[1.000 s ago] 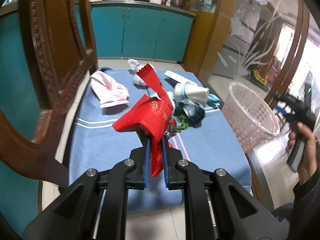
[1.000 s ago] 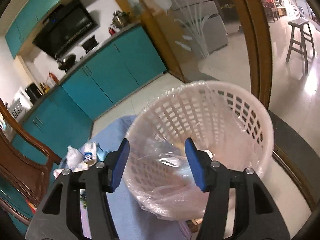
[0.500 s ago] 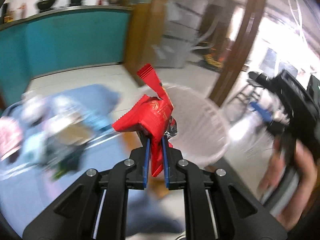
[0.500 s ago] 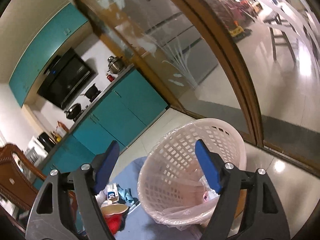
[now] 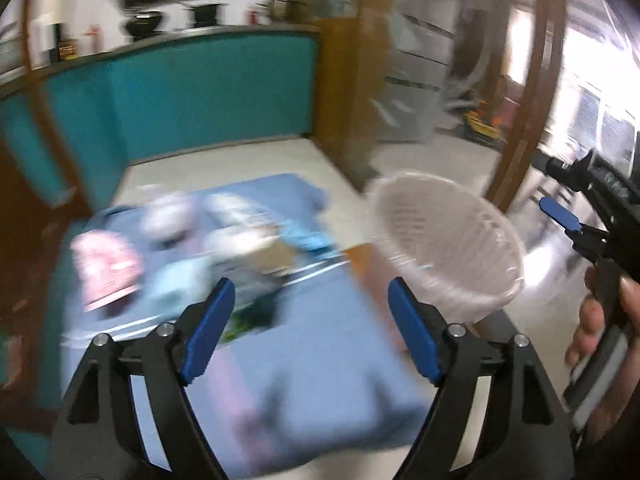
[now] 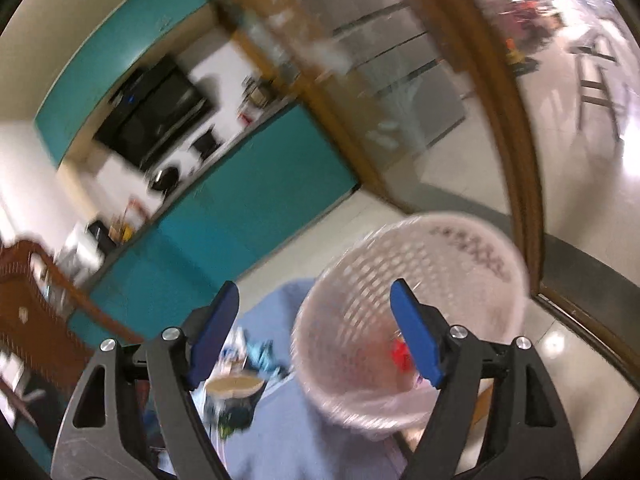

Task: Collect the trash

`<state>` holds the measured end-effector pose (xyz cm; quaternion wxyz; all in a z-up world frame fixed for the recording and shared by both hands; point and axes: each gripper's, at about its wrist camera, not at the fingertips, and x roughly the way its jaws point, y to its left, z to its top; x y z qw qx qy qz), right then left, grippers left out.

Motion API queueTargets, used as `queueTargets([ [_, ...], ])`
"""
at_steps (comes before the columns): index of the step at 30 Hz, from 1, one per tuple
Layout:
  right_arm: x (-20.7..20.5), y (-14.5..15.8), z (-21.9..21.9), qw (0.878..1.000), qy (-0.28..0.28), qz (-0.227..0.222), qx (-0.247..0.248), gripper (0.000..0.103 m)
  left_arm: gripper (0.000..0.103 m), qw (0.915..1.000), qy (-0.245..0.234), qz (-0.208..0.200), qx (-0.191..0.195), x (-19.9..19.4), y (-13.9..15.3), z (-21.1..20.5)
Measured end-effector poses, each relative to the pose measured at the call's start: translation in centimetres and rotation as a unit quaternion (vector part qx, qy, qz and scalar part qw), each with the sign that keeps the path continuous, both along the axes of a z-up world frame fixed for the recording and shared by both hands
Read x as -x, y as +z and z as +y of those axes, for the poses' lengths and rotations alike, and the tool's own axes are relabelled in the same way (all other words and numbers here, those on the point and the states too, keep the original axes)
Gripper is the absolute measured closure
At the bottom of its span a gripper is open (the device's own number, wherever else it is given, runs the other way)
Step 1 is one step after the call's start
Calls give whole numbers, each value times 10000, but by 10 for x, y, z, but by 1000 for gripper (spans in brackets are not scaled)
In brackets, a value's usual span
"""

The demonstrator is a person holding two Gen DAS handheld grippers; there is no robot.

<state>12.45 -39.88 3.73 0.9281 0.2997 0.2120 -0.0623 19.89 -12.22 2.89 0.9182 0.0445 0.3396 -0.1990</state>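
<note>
Left wrist view: the left gripper (image 5: 308,324) is spread and empty above the blue cloth (image 5: 312,380). The remaining trash (image 5: 224,240) lies at 11 o'clock and the basket (image 5: 444,240) at 2 o'clock. Judging by this, the next step is reaching for another piece. Blur hides what each piece is.

Right wrist view: the right gripper (image 6: 314,336) is spread and empty, with the basket at 1 o'clock holding a red wrapper (image 6: 400,354); its other contents are unclear.

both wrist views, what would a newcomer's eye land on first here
The white perforated plastic basket lined with a clear bag stands out at the blue-clothed table's right edge, with a red scrap inside it. The left gripper and right gripper both frame the scene wide open, and blurred litter crowds the cloth's far end.
</note>
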Motion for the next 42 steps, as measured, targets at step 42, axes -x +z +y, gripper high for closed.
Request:
queueTargets([
  [42,-13,-26,194,9525,2173,762,1994,27,19,9952,874,343,293,32,-31,124],
])
